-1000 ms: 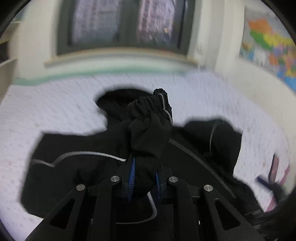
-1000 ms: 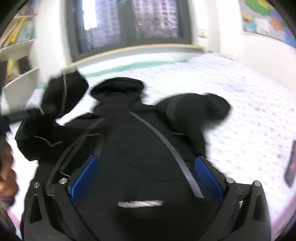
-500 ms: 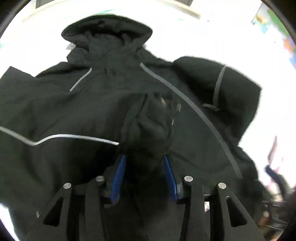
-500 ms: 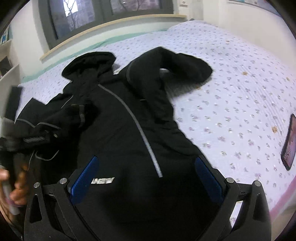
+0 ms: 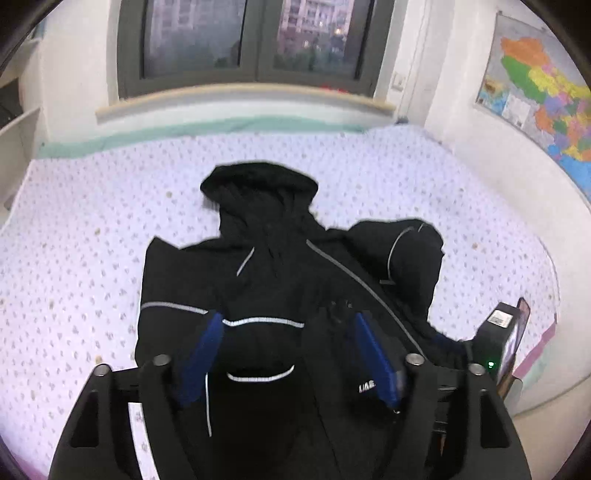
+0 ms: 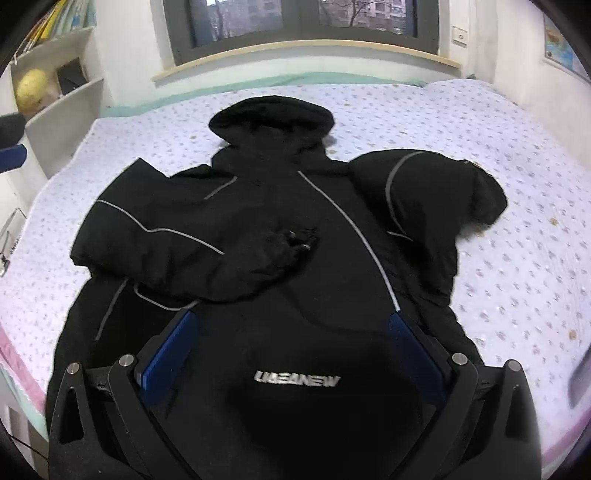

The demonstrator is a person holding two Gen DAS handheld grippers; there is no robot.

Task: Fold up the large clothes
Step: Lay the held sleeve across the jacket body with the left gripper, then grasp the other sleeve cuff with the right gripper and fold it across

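black hooded jacket with grey piping [image 6: 280, 229] flat on white floral-print bed [image 6: 498, 258], hood toward window [image 6: 295, 18]; one sleeve folded across chest, other bunched at side. left gripper [image 5: 286, 354] and right gripper [image 6: 291, 354]: fingers spread wide, holding nothing, above hem. dark phone [image 5: 515, 339] at bed edge; white shelf [image 6: 55, 99] holds yellow ball [image 6: 33, 88].

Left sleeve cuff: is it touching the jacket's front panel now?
Touching. In the right wrist view the left sleeve cuff lies flat across the black jacket's front, no bedsheet or gap showing between them.
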